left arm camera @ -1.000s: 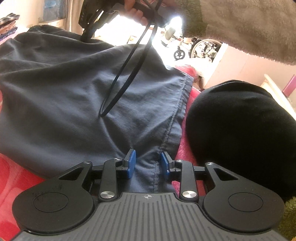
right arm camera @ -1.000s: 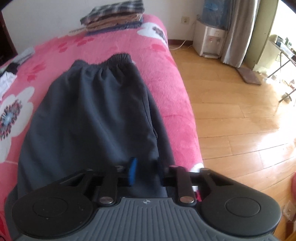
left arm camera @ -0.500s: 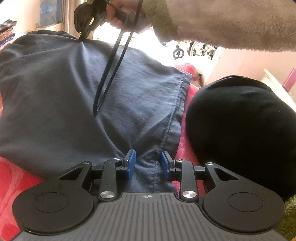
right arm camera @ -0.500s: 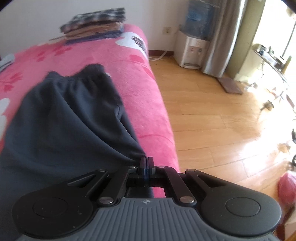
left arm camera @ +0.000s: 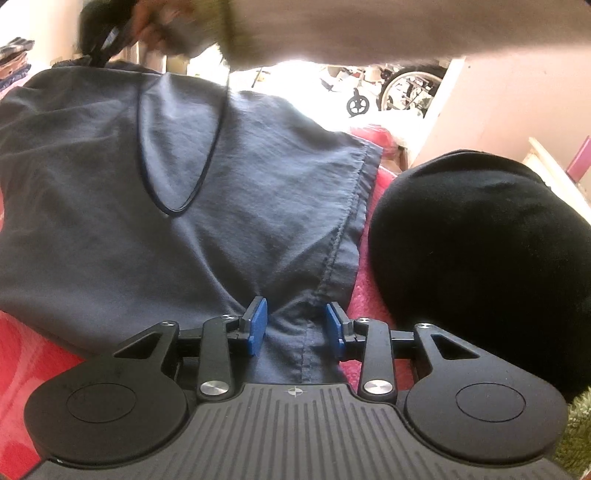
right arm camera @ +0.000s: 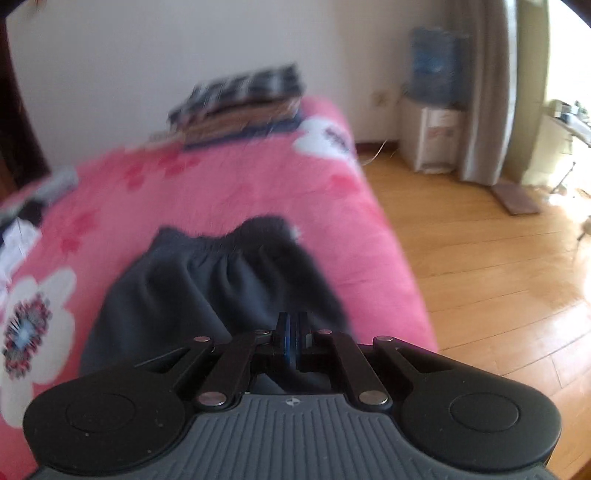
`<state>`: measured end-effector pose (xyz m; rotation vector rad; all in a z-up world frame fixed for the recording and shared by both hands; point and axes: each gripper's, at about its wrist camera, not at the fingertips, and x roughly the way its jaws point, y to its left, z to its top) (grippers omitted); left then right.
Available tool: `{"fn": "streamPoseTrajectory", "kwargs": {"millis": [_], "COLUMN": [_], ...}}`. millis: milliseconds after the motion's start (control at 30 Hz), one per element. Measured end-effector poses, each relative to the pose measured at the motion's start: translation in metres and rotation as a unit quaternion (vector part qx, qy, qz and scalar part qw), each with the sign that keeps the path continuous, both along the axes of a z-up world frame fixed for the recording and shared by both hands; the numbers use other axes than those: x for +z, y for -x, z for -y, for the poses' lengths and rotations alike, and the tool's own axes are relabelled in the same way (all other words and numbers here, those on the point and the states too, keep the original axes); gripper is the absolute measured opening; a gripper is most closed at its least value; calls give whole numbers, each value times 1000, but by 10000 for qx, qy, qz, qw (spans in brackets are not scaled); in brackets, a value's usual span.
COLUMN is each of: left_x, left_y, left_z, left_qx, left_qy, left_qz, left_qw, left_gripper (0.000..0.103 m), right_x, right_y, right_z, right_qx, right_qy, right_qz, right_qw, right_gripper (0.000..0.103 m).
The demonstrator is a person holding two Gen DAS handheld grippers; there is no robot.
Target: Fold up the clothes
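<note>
Dark grey shorts (left arm camera: pixel 184 184) lie on a pink flowered blanket (right arm camera: pixel 258 177). My left gripper (left arm camera: pixel 295 325) sits low at a leg hem. Its jaws are opening, and the stitched hem lies loose between the blue pads (left arm camera: pixel 256 325). My right gripper (right arm camera: pixel 291 339) is shut on an edge of the shorts (right arm camera: pixel 207 295) and holds that cloth lifted toward the elastic waistband (right arm camera: pixel 229 240). In the left wrist view the right gripper (left arm camera: pixel 99 44) is a blur at the top left, under a fleecy sleeve (left arm camera: pixel 369 29), with a black cable loop (left arm camera: pixel 173 206) hanging over the cloth.
A stack of folded clothes (right arm camera: pixel 240 107) sits at the bed's far end by the wall. The bed's right edge drops to a wooden floor (right arm camera: pixel 498 277) with a water dispenser (right arm camera: pixel 436 110). A black rounded shape (left arm camera: pixel 480 277) is close on the left gripper's right.
The right gripper shut on the shorts' edge and carried it toward the waistband, so the shorts look shorter. The left gripper stayed put, and its pads moved slightly apart.
</note>
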<state>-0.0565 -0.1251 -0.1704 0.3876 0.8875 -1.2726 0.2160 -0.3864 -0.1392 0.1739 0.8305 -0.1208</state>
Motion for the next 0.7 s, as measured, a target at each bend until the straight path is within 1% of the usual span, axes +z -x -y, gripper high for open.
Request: {"fn": "streamPoseTrajectory", "kwargs": {"millis": [100,233,300,400,467,567,600,667,700], "left_x": [0,-1,-2,-1,-1,-1,-1,-1,-1], "left_y": [0,-1,-1,-1,0,1,2,3,4], "left_z": [-1,0,1,3,3,4,4,5,5], "left_qx": [-10,-9,-22,0,7,13,17,-1,-22], "left_qy": [20,46,52,48,42,22,11,4,0], "left_qz": [-22,-106,-139,-193,-210,-191,-167,-117,-78], "left_qw": [10000,9999,9999,9998,9998,9998,9999,9999,10000], "left_gripper": [37,39,40,41,41,41,42,43,43], "right_x": [-19,-28,-31,-32,-28,-15,-12,-12,-14], "right_y": [-31,-59,-68,-72,-69,-59,-56,-58,-62], "right_z": [1,12,15,10,9,13,16,20,20], "right_qx": [-89,-353,-398,-344,-325,-363,-418,-419,-403], "right_qy": [36,-18,1,207,208,93,-51,-226,-197], "right_qz": [-177,-72,-46,5,87,426,569,623,569], "right_qw": [9998,9993,9992,9992,9992,9984,9975,9969,9974], "right_gripper": [2,1,1,1,1,2,2,2,2]}}
